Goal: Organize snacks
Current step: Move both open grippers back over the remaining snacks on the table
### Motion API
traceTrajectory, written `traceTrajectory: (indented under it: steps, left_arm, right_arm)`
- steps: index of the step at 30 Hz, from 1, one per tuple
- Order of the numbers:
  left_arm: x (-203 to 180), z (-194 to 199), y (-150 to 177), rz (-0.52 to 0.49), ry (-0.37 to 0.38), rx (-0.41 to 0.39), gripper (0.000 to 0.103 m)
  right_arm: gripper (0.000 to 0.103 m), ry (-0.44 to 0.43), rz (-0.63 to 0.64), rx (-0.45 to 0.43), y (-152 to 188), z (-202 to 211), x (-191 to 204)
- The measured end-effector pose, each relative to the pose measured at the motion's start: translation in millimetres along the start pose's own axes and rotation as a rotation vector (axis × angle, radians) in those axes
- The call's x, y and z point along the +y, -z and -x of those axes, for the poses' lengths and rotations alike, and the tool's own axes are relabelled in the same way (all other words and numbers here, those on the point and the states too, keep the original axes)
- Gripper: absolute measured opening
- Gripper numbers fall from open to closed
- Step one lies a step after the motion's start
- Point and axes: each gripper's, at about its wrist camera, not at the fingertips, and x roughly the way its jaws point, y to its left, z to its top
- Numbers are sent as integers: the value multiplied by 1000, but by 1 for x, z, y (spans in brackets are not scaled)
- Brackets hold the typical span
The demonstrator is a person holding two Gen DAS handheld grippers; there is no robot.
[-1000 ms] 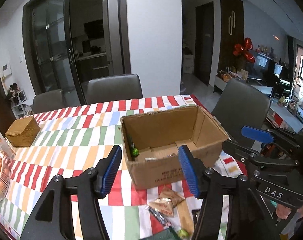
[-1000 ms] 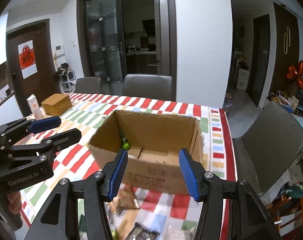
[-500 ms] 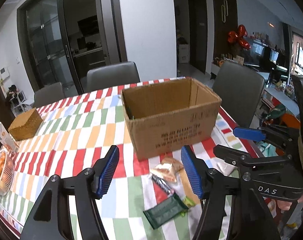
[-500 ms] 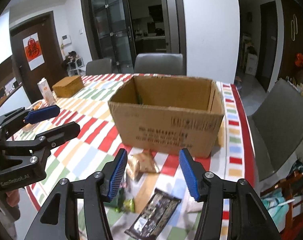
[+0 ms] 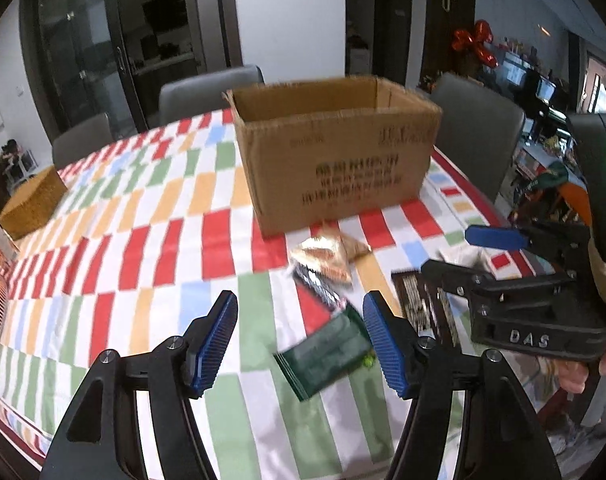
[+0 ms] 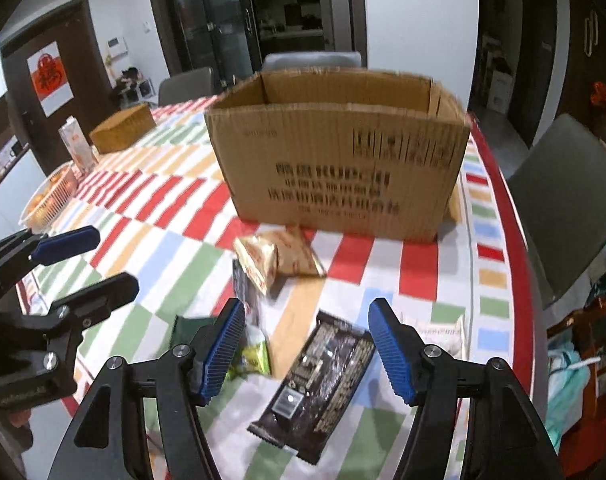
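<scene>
An open cardboard box (image 5: 335,168) (image 6: 335,160) stands on the chequered tablecloth. Snacks lie in front of it: two golden packets (image 5: 327,252) (image 6: 279,256), a black strip packet (image 5: 319,292), a green packet (image 5: 323,354), a small lime sweet (image 6: 255,356) and a dark brown packet (image 6: 319,384). My left gripper (image 5: 299,344) is open and hovers over the green packet without touching it. My right gripper (image 6: 307,350) has its jaws opening above the dark brown packet, and the pads are clear of it. Each gripper shows in the other's view (image 5: 459,254) (image 6: 115,258).
A woven box (image 5: 31,204) (image 6: 123,128), a carton (image 6: 77,148) and a basket of oranges (image 6: 47,200) sit at the far left. Grey chairs (image 5: 479,140) (image 6: 567,200) ring the table. The table's red-trimmed edge (image 6: 515,224) runs close on the right.
Both grippers have come down and back from above the box towards the snacks in front of it. The box's inside is no longer seen. Both pairs of jaws stand wider.
</scene>
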Motion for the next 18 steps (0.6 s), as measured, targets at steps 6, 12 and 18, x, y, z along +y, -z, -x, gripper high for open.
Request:
traceTrajectory:
  steps: [6, 12, 18]
  left_arm:
    - [-3, -25, 19, -22, 38, 88, 64]
    - [-5, -50, 32, -57, 61, 164, 64]
    - [-5, -69, 41, -81, 87, 221, 65]
  right_arm:
    - [65, 20, -31, 74, 17, -17, -4]
    - [65, 37, -73, 134, 31, -32, -9]
    - [65, 40, -98, 180, 38, -44, -11]
